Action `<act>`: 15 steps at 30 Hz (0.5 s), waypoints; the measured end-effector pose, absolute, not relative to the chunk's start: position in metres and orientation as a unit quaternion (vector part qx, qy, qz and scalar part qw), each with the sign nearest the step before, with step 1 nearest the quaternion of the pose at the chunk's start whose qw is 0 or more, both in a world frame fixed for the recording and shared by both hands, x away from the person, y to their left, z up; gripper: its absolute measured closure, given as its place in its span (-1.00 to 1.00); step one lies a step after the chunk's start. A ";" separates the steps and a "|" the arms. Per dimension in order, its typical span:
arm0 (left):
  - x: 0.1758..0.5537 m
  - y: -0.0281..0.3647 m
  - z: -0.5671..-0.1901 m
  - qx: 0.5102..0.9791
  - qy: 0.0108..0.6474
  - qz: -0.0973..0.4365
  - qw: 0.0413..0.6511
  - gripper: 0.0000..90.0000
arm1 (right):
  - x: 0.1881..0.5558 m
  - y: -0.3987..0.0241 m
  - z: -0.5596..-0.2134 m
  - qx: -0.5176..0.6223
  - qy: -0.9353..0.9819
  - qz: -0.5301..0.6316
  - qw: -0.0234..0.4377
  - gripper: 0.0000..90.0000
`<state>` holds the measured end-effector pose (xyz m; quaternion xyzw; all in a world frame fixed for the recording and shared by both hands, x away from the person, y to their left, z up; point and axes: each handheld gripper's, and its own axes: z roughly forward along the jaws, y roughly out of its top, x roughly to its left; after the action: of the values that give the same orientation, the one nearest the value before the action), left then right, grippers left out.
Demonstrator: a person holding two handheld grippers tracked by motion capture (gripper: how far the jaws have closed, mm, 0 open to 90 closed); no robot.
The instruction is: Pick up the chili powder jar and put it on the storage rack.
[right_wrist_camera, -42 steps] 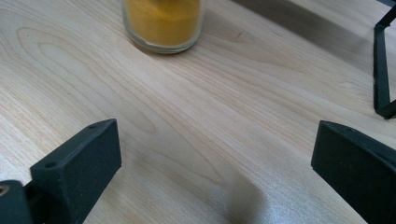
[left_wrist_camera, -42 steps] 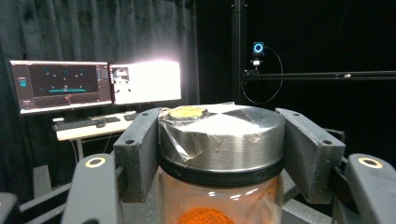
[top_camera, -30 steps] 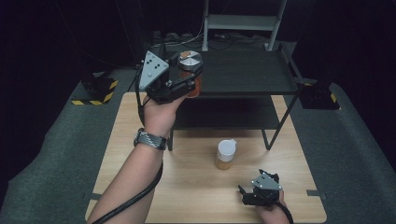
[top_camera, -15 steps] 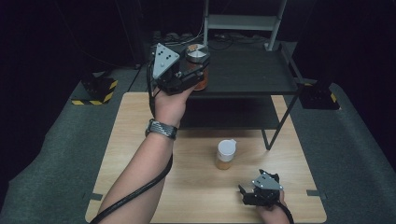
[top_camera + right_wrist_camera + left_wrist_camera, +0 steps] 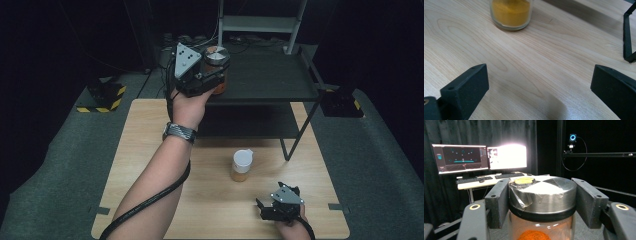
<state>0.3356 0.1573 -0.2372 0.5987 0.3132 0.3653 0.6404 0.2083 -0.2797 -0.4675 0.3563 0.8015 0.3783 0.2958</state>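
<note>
Left hand-held gripper clamped on a glass jar with a metal lid, jaws pressing both sides just under the lid; orange contents visible inside. The jar is held up at the front edge of the black shelf's top tier, off the desk. Right hand-held gripper rests low at the desk's near right edge, jaws wide apart, nothing between them. A second jar with yellow powder and a white lid stands on the desk, near the right gripper.

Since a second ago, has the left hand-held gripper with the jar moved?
Yes. The left hand-held gripper, shut on the silver-lidded jar, has moved right and farther back, over the black shelf.
</note>
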 end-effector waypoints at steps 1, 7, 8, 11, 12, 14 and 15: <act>0.336 0.157 -0.238 0.597 0.313 0.366 0.642 -0.23 | 0.208 -0.280 -0.467 0.356 0.801 0.379 0.296 -0.98; 0.336 0.158 -0.239 0.597 0.311 0.365 0.643 -0.23 | 0.207 -0.279 -0.468 0.355 0.802 0.376 0.299 -0.98; 0.335 0.158 -0.239 0.598 0.312 0.365 0.642 -0.23 | 0.207 -0.279 -0.468 0.355 0.802 0.376 0.299 -0.98; 0.335 0.160 -0.238 0.599 0.311 0.365 0.642 -0.24 | 0.207 -0.279 -0.467 0.356 0.803 0.375 0.298 -0.98; 0.334 0.160 -0.238 0.600 0.311 0.364 0.641 -0.24 | 0.207 -0.278 -0.467 0.355 0.803 0.374 0.299 -0.98; 0.334 0.160 -0.237 0.602 0.310 0.365 0.639 -0.24 | 0.207 -0.278 -0.467 0.355 0.803 0.373 0.299 -0.98; 0.334 0.161 -0.237 0.602 0.310 0.364 0.639 -0.24 | 0.207 -0.278 -0.467 0.355 0.803 0.373 0.299 -0.98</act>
<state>0.3339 0.1606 -0.2367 0.6023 0.3097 0.3640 0.6394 0.2069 -0.2780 -0.4672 0.3549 0.8033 0.3730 0.2994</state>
